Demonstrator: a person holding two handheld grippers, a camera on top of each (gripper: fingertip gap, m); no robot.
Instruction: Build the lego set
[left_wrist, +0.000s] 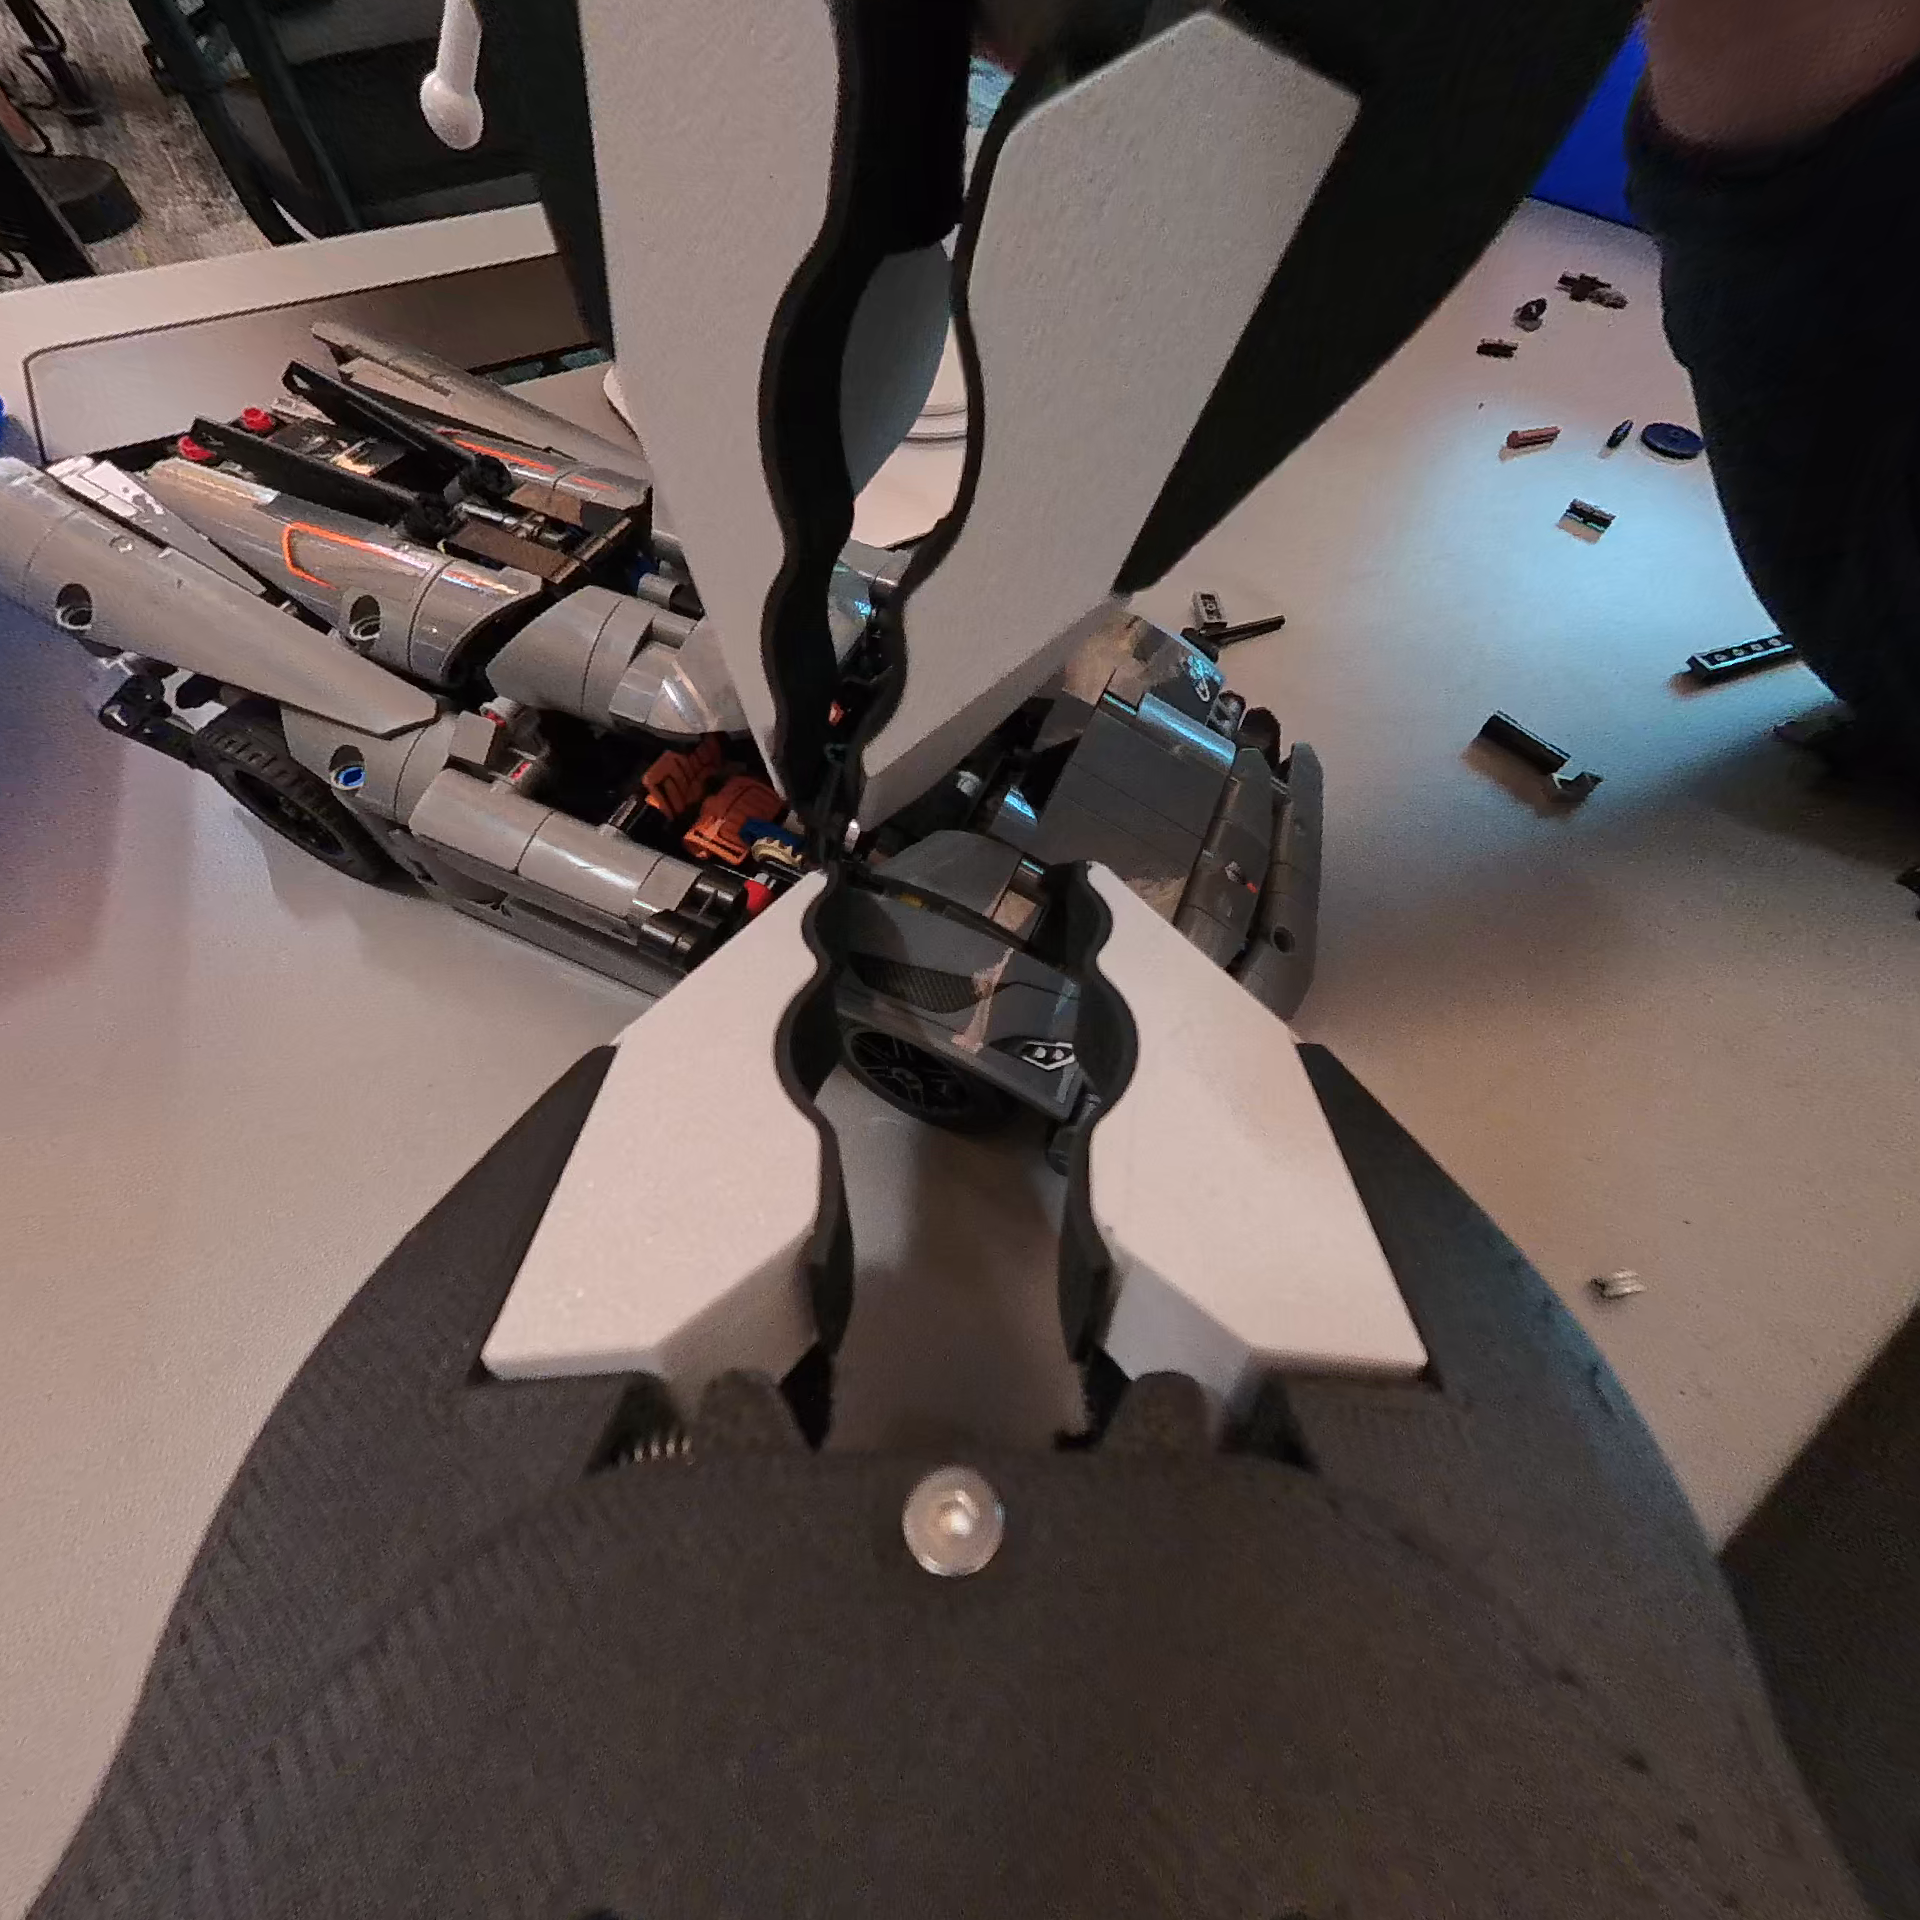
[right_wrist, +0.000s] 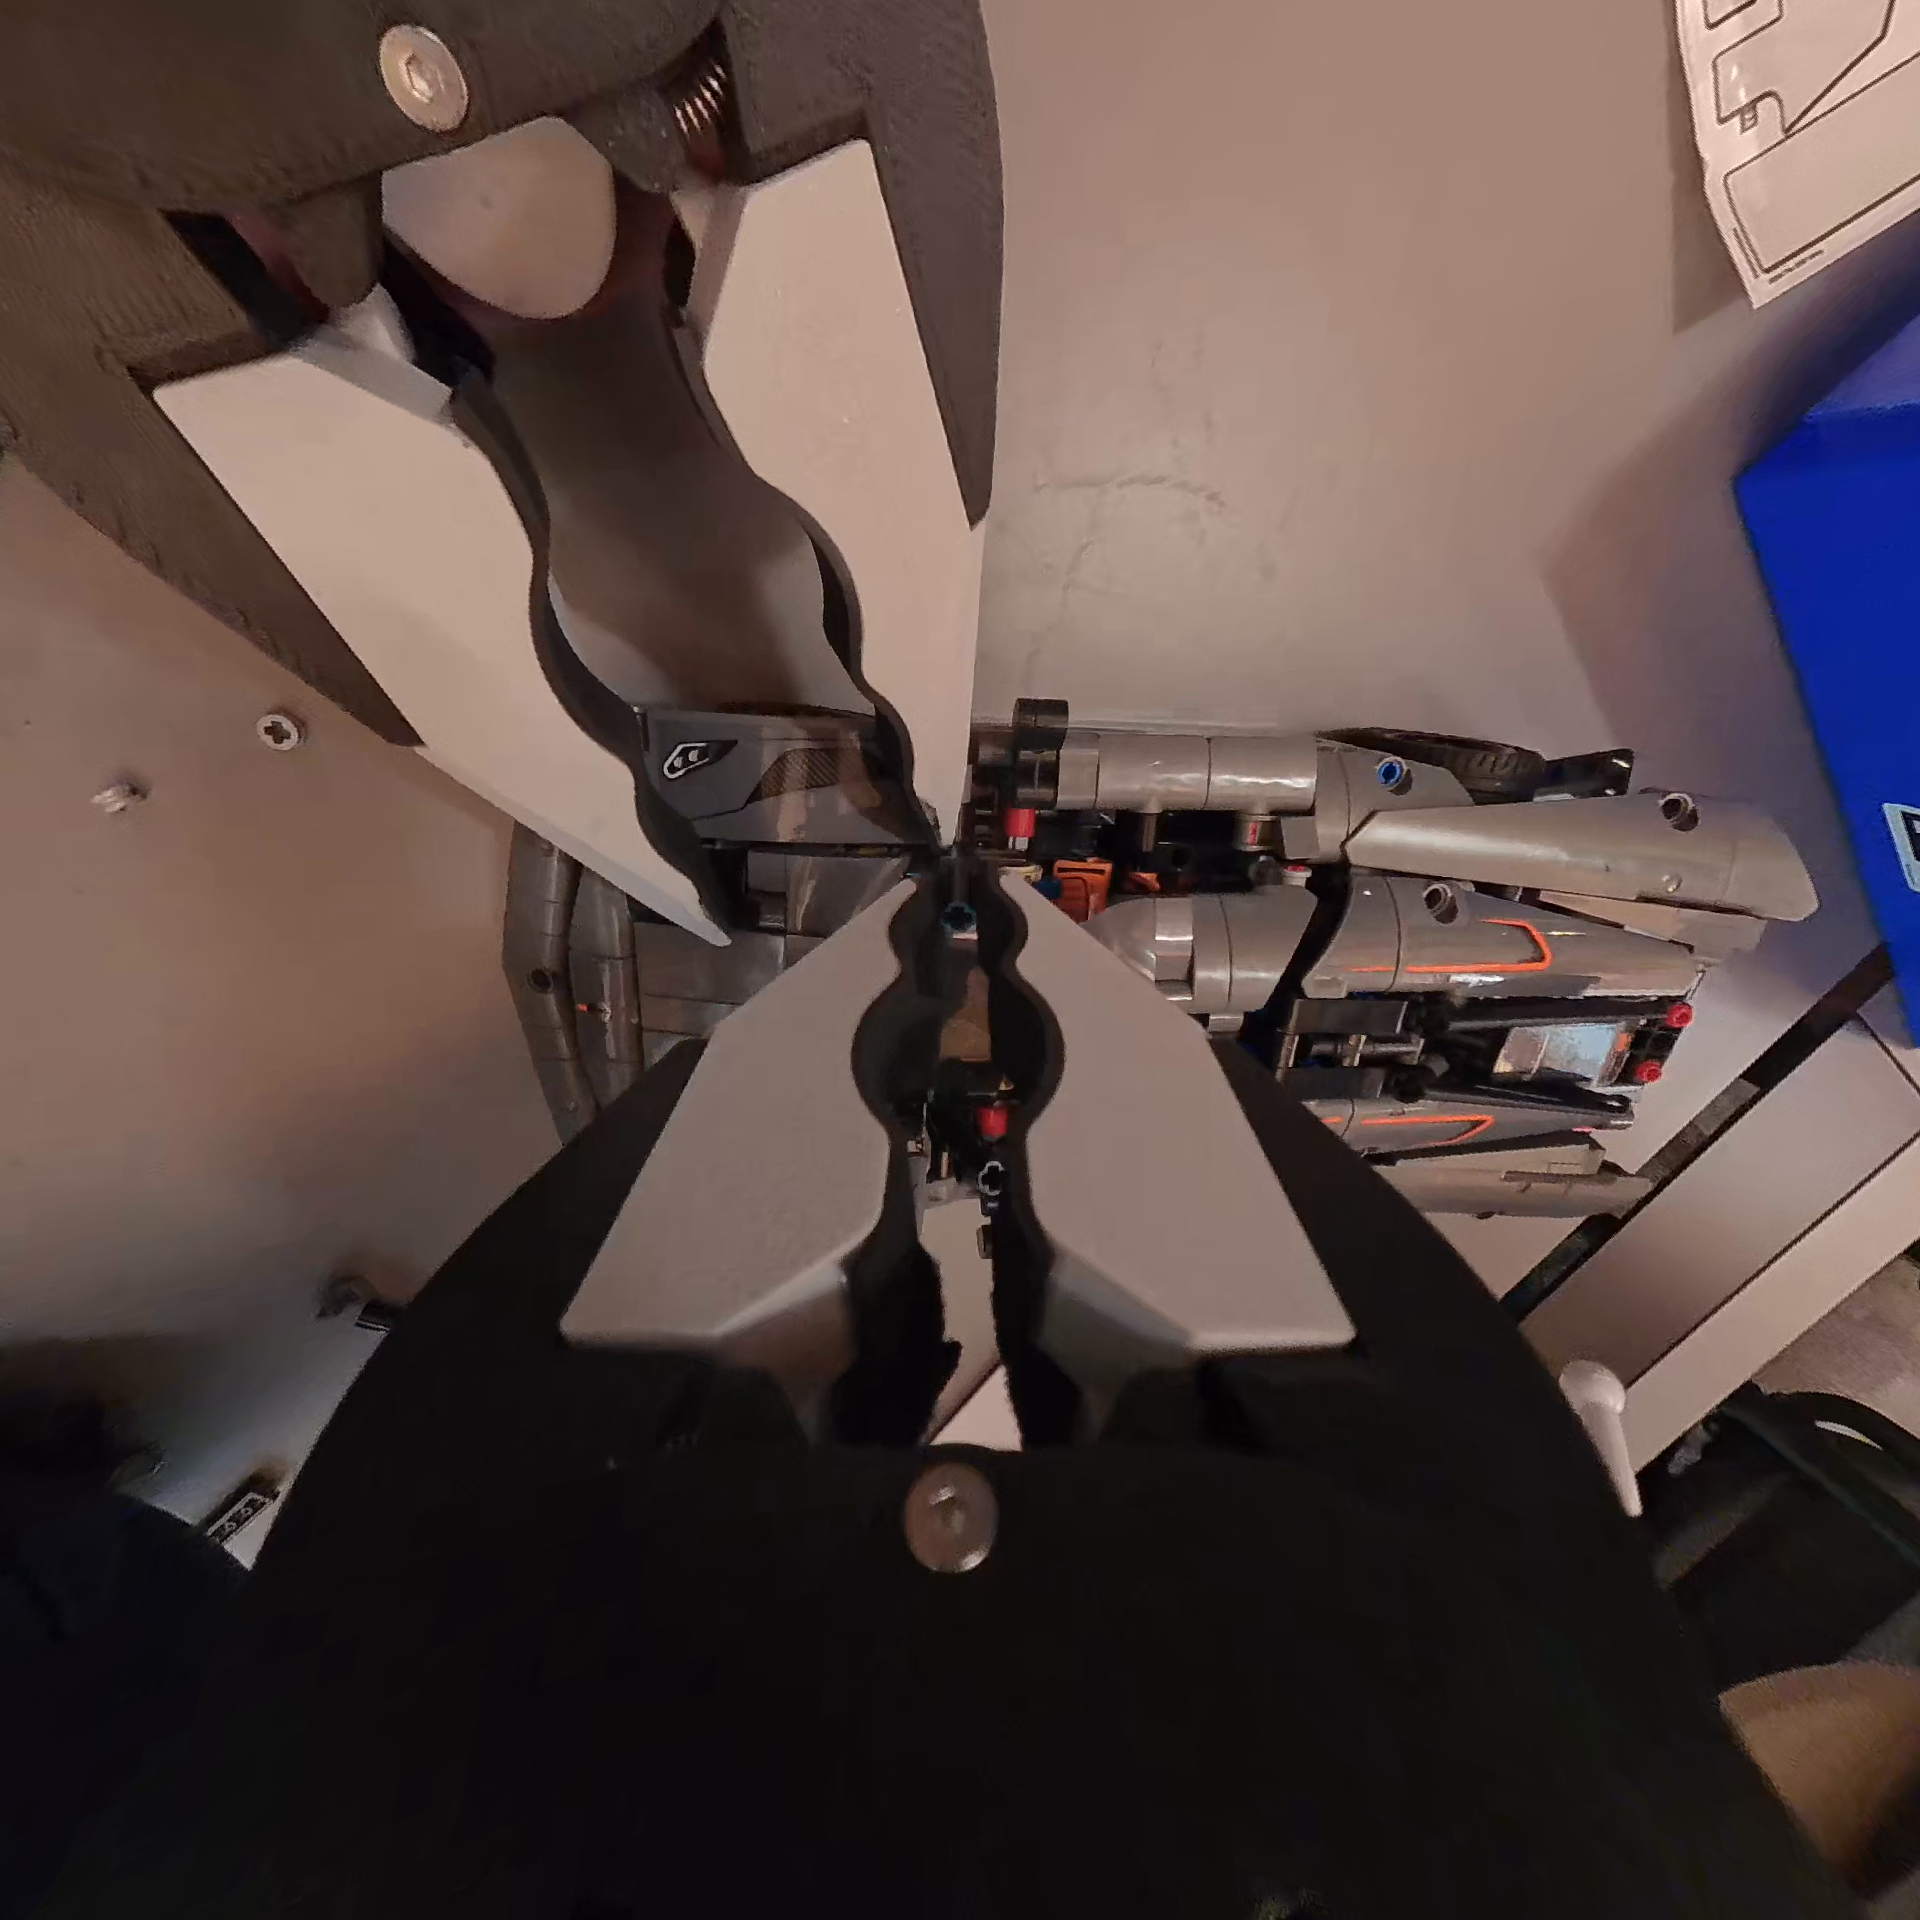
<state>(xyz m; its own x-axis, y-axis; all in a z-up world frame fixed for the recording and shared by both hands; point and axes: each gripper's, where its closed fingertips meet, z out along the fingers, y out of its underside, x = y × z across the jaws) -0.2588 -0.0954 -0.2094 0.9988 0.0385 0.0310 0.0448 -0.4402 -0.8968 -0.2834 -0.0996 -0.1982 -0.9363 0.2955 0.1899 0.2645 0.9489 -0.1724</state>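
The grey lego car (left_wrist: 436, 665) is largely assembled on the table (left_wrist: 1455, 935); loose pieces (left_wrist: 1527, 753) remain beside it. Above the car's middle, the left gripper (left_wrist: 847, 878) and right gripper (right_wrist: 956, 883) meet nearly closed; any pinched part cannot be told.

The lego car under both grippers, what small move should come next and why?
Probably press the right gripper gently down. Both grippers' tips meet over the grey lego car, at its open middle, and a thin dark piece seems pinched between the right fingers.
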